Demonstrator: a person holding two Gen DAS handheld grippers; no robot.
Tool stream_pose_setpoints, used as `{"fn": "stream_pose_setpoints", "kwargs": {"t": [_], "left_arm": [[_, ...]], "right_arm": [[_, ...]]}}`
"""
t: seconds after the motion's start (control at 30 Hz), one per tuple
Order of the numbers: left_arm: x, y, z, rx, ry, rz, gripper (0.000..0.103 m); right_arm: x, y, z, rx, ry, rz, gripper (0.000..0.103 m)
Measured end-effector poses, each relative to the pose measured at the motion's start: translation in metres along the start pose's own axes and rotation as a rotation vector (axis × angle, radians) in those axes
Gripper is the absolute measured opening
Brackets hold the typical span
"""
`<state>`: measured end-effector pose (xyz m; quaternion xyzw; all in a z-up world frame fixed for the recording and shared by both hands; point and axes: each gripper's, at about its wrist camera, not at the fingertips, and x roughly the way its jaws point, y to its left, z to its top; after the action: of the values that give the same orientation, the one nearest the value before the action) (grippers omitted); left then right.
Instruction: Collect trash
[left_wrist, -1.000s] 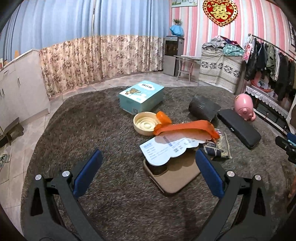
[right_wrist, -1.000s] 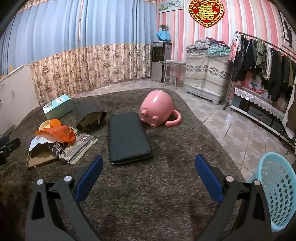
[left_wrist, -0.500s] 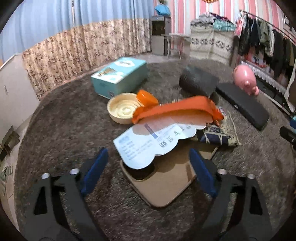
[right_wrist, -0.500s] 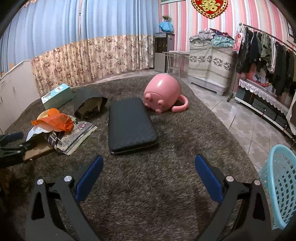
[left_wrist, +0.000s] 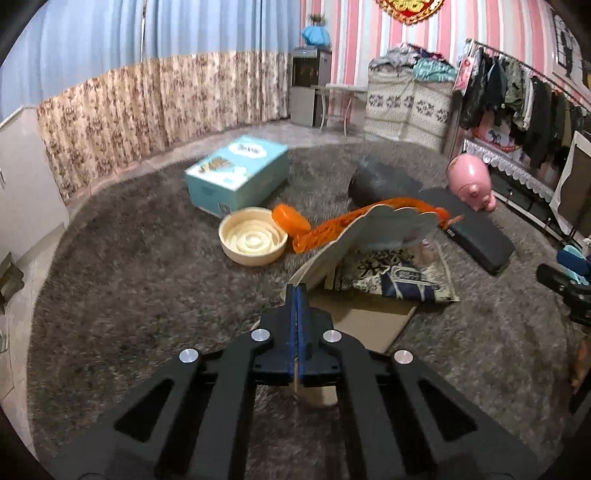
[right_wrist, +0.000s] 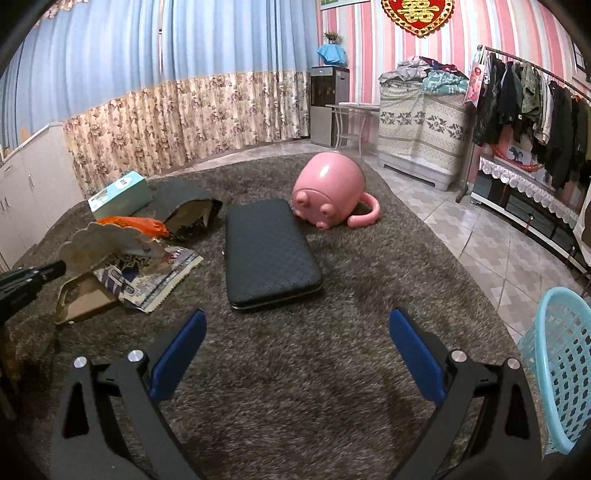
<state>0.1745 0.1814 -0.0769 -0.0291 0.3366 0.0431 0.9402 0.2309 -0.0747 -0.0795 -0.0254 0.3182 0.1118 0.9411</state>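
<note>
My left gripper (left_wrist: 296, 291) is shut on the near edge of a scalloped white paper card (left_wrist: 373, 236) and tilts it up off the pile; the card also shows in the right wrist view (right_wrist: 107, 240). An orange net bag (left_wrist: 332, 229) hangs across the card's far edge. Under it lie a brown cardboard piece (left_wrist: 365, 317) and a printed foil wrapper (left_wrist: 399, 277). My right gripper (right_wrist: 295, 354) is open and empty above the carpet, in front of a black case (right_wrist: 267, 251). A light blue basket (right_wrist: 565, 373) stands at the right on the floor.
A teal box (left_wrist: 236, 173), a cream ridged dish (left_wrist: 253, 240) with an orange lid (left_wrist: 290, 218), a dark crumpled bag (right_wrist: 188, 214) and a pink pig mug (right_wrist: 328, 192) lie on the grey shag carpet (right_wrist: 369, 295). A clothes rack (right_wrist: 532, 96) stands at the right.
My left gripper moved in, closed on the paper card and lifted its edge, carrying the orange net bag up. My right gripper stayed open and moved slightly forward.
</note>
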Motion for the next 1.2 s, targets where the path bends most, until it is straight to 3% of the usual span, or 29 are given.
{"fn": "stream_pose_setpoints", "kwargs": {"t": [0.27,0.43,0.47,0.53,0.6,0.67,0.8,1.0,1.2], "left_arm": [[-0.025,0.008,-0.003,-0.022,-0.032,-0.026,0.0],[-0.022,0.006,-0.01,0.003,0.016,-0.047,0.002],[-0.018,0.003,-0.012,0.016,0.03,-0.042,0.006],[-0.012,-0.002,-0.015,0.036,0.057,-0.039,0.047],[-0.007,-0.008,-0.014,0.058,0.048,-0.036,0.064],[-0.002,-0.013,-0.012,0.082,0.056,-0.05,0.072],[0.011,-0.019,-0.002,0.13,0.069,-0.096,0.08],[0.034,-0.026,0.005,0.199,0.122,-0.21,0.08],[0.027,-0.035,0.003,0.185,0.126,-0.29,0.08]], "right_arm": [[-0.007,0.013,-0.002,-0.016,-0.001,0.018,0.097],[-0.007,0.018,-0.005,-0.034,0.012,0.016,0.097],[-0.007,0.018,-0.006,-0.031,0.013,0.018,0.097],[-0.008,0.018,-0.007,-0.036,0.013,0.015,0.097],[-0.009,0.018,-0.008,-0.044,0.013,0.007,0.097],[-0.009,0.016,-0.01,-0.044,0.017,0.0,0.097],[-0.008,0.007,-0.01,-0.018,0.021,-0.008,0.097],[-0.006,-0.001,-0.01,0.004,0.024,-0.011,0.097],[-0.004,-0.006,-0.012,0.011,0.031,-0.014,0.097]]}}
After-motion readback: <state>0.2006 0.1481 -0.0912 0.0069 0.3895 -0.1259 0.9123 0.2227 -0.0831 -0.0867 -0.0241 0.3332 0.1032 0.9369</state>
